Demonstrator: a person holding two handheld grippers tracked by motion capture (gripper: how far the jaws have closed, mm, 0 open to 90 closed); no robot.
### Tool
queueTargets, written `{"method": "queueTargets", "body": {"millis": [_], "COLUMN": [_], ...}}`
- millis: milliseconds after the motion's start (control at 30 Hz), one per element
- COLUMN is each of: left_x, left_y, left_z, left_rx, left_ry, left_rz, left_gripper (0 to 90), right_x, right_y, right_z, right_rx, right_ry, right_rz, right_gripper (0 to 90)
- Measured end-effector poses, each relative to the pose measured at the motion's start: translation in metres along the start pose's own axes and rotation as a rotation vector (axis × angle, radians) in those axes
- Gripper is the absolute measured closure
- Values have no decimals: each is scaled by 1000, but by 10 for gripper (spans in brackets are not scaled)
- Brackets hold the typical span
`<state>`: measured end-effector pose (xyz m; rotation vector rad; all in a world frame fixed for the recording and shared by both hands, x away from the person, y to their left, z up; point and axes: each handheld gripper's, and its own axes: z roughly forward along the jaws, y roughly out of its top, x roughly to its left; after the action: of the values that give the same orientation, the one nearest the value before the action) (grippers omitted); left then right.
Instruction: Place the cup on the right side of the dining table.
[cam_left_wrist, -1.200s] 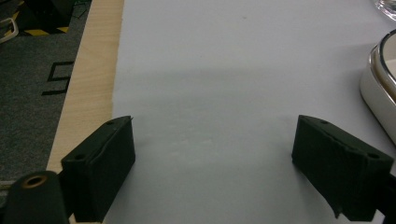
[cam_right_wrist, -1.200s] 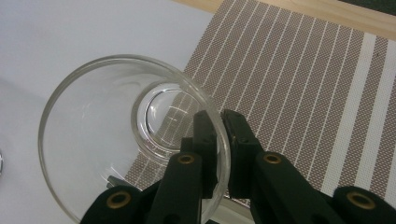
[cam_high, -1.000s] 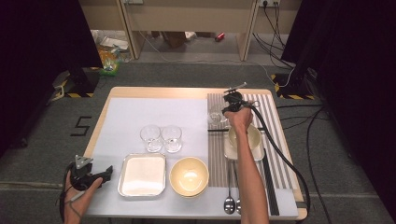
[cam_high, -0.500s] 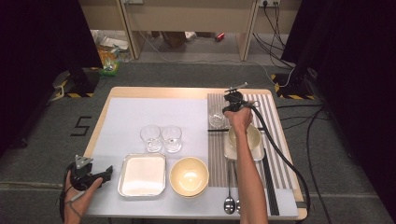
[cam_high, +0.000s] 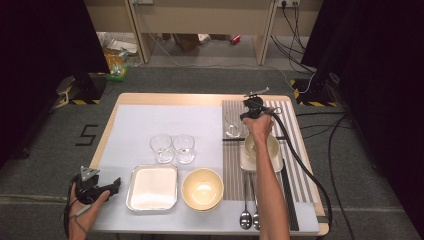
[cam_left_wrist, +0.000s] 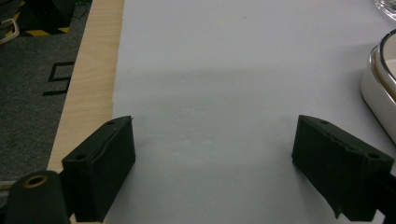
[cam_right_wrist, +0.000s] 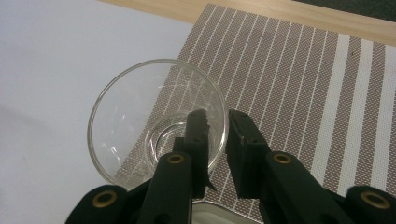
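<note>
- Right gripper (cam_right_wrist: 217, 119) first: how do its jaws stand?
- They straddle the wall of the glass (cam_right_wrist: 140, 112). One jaw reaches down inside the glass and the other sits outside it, with the rim between them. They have just been opening. In the right gripper view there is a sliver of space beside the inner pad, so I read the jaws as parted and not clamped on the glass.
- And where is that glass?
- It stands upright on the striped placemat (cam_right_wrist: 303, 93), close to the placemat's edge where it meets the pale mat (cam_high: 165, 120). In the high view the glass (cam_high: 233, 125) is at the far left part of the placemat (cam_high: 290, 135), with the right gripper (cam_high: 242, 117) just beside it and the person's forearm stretched across the table toward it.
- What lies under that arm?
- A white bowl (cam_high: 272, 145) on a square plate, nearer to the person than the glass. Two spoons (cam_high: 245, 217) lie side by side at the near edge of the placemat.
- And the left gripper (cam_left_wrist: 215, 140)?
- Its jaws gape wide with nothing between them, just bare pale mat (cam_left_wrist: 210, 70). In the high view the left gripper (cam_high: 117, 184) sits at the near left corner of the table, well apart from the glass.
- What is near it?
- A metal tray (cam_high: 152, 187) just beside it, whose rim (cam_left_wrist: 380, 93) shows at the right of the left gripper view. Next to the tray is a yellow bowl (cam_high: 202, 189). Two more glasses (cam_high: 161, 147) stand side by side beyond the tray.
</note>
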<state>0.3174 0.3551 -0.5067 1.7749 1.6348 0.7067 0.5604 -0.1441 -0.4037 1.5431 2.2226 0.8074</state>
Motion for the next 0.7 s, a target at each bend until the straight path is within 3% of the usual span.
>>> {"method": "queueTargets", "body": {"millis": [233, 700], "left_x": [0, 0], "left_y": [0, 0], "left_z": [0, 0], "left_rx": [-1, -1], "left_ry": [2, 2], "left_rz": [3, 2], "left_gripper": [124, 123], "right_x": [-7, -17], "right_y": [3, -9], "right_z": [-15, -41], "right_rx": [-41, -45], "right_ry": [36, 51], "right_rz": [15, 14], "right_gripper": [766, 641]}}
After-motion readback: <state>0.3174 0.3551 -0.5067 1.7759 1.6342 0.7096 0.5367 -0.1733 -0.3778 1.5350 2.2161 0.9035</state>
